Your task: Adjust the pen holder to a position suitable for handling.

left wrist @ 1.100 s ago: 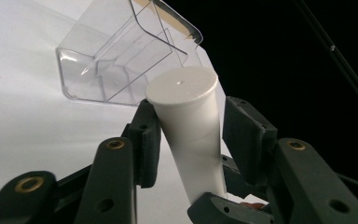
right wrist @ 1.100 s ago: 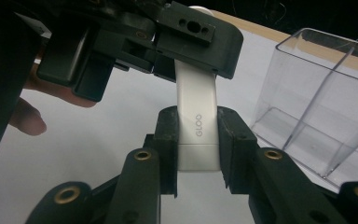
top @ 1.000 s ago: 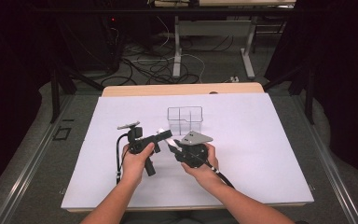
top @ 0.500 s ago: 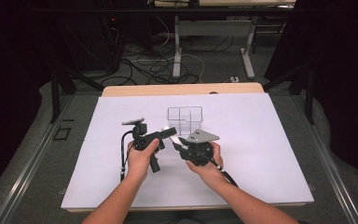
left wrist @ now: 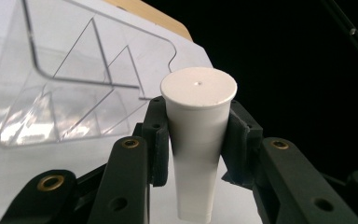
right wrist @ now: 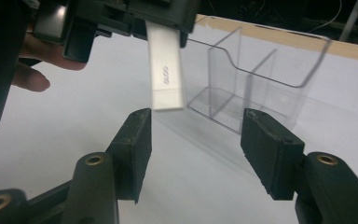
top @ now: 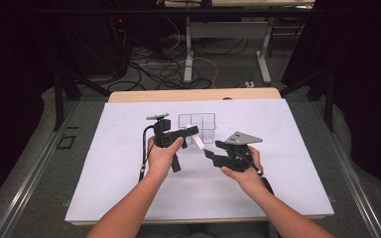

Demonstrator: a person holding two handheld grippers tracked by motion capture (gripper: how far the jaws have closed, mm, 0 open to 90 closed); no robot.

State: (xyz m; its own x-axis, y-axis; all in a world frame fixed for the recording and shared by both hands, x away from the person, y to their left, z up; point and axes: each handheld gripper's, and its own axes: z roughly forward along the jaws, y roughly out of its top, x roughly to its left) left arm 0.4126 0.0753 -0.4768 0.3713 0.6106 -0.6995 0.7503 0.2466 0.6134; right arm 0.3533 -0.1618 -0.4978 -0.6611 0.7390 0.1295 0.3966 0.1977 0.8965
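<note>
1. I see the L gripper (top: pixel 194 132) raised over the white sheet (top: pixel 104 173), jaws clamped on a white tapered tube (left wrist: pixel 196 140) near its wide capped end; narrow end hangs down past the pads.
2. Tube (top: pixel 197 141) sits just in front of the clear divided holder (top: pixel 197 123), not inside any compartment.
3. R gripper (right wrist: pixel 196 140) w/ jaws spread wide, nothing between them, aimed at tube's (right wrist: pixel 167 79) lower end, apart from it.
4. R hand (top: pixel 240 166) holds it near the L one.

overhead forward-down, close tong cameras, shared clear organizer (top: pixel 197 127)
</note>
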